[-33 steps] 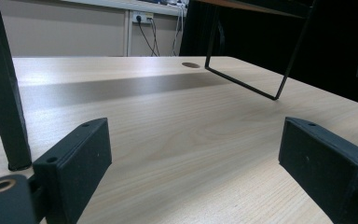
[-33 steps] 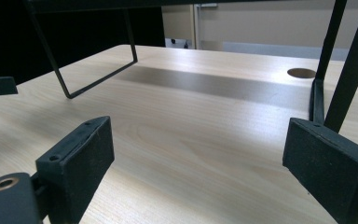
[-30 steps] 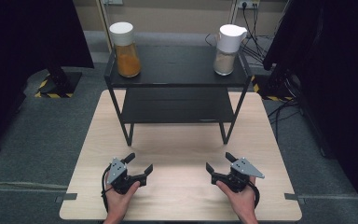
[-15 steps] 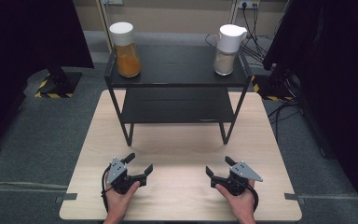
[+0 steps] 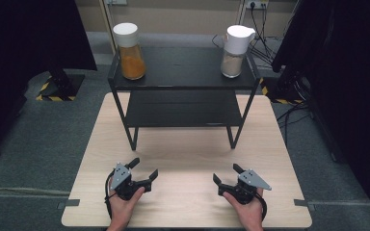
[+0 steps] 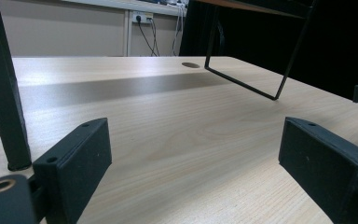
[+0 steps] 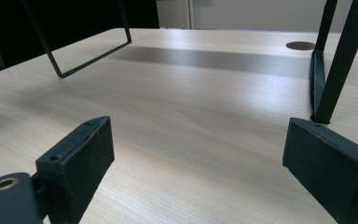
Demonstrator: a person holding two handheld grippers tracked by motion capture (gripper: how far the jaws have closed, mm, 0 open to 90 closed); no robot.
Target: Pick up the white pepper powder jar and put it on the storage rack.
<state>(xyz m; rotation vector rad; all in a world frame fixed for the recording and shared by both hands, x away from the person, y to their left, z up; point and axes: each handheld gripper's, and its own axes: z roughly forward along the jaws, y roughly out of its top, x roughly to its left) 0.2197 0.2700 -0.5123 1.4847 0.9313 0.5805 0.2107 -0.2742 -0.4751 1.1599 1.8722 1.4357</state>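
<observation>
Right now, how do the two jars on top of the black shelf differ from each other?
The left jar holds orange powder, while the right jar holds a pale beige one. The left jar has a plain round white lid, while the right jar has a white lid with a spout. The left jar stands at the left end of the black shelf, the right jar at its right end. Both are clear and upright.

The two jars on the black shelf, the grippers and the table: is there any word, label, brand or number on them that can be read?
None can be read.
Orange jar: no label visible.
Beige jar: no label visible.
Left gripper and right gripper: no markings visible.
Table: bare wood, no text.
</observation>
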